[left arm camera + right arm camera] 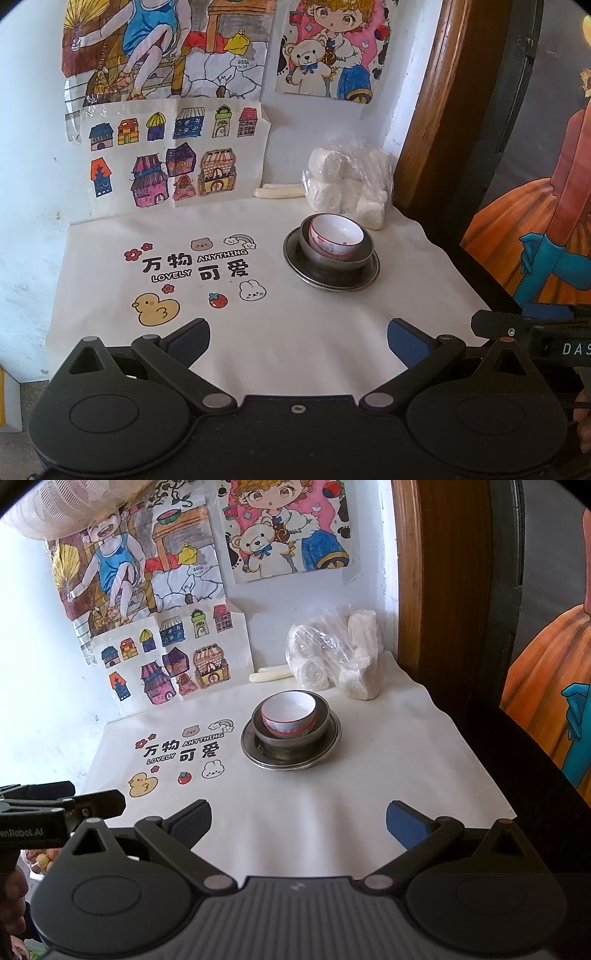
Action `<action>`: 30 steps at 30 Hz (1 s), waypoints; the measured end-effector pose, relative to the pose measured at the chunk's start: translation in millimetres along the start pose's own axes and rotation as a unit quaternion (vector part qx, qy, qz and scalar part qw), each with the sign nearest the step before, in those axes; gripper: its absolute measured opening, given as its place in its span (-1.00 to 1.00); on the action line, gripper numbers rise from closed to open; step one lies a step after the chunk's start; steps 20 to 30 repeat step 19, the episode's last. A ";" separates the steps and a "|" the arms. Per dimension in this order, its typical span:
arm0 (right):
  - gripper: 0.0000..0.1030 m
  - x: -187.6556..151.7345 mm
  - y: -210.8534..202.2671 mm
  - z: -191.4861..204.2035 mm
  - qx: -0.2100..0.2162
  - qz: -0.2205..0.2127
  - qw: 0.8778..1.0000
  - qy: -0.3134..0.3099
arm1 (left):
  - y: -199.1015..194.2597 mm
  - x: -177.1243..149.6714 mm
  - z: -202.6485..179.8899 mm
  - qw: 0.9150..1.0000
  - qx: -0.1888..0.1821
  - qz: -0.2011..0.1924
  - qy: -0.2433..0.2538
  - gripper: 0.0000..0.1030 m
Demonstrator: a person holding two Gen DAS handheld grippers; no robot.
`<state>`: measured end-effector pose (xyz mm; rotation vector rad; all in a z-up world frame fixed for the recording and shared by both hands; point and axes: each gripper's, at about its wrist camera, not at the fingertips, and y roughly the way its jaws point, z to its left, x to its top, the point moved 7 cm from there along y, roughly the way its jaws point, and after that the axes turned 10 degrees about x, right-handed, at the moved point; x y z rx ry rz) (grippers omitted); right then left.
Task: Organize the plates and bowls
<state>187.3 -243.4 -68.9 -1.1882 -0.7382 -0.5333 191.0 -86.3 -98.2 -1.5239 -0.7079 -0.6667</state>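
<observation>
A white bowl with a red pattern (336, 236) sits inside a grey metal bowl (364, 250), which sits on a metal plate (332, 278) on the white cloth. The same stack shows in the right wrist view: white bowl (289, 712), metal bowl (321, 720), plate (291, 762). My left gripper (298, 341) is open and empty, well short of the stack. My right gripper (298, 821) is open and empty, also short of it. Each gripper's edge shows in the other's view.
A white tablecloth (295, 332) with cartoon prints covers the table. A plastic bag of white rolls (347, 184) stands behind the stack by the wall. Drawings hang on the wall. A wooden frame (432, 110) and a dark table edge (517, 768) lie to the right.
</observation>
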 end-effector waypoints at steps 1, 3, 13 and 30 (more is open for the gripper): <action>1.00 -0.8 0.0 -0.1 0.000 0.000 1.000 0.001 | 0.1 0.0 -0.6 1.000 -0.001 0.000 0.000 0.98; 1.00 -0.3 0.3 -0.1 0.000 0.000 1.000 0.002 | 0.0 0.3 -1.2 1.000 -0.003 0.000 0.001 0.98; 1.00 0.7 2.3 -1.0 0.000 0.004 1.000 0.006 | 3.1 1.2 0.8 1.000 -0.016 0.000 -0.009 0.90; 1.00 2.3 9.4 1.0 0.001 0.012 1.000 0.008 | 7.6 3.6 6.0 1.000 -0.013 0.000 -0.019 0.95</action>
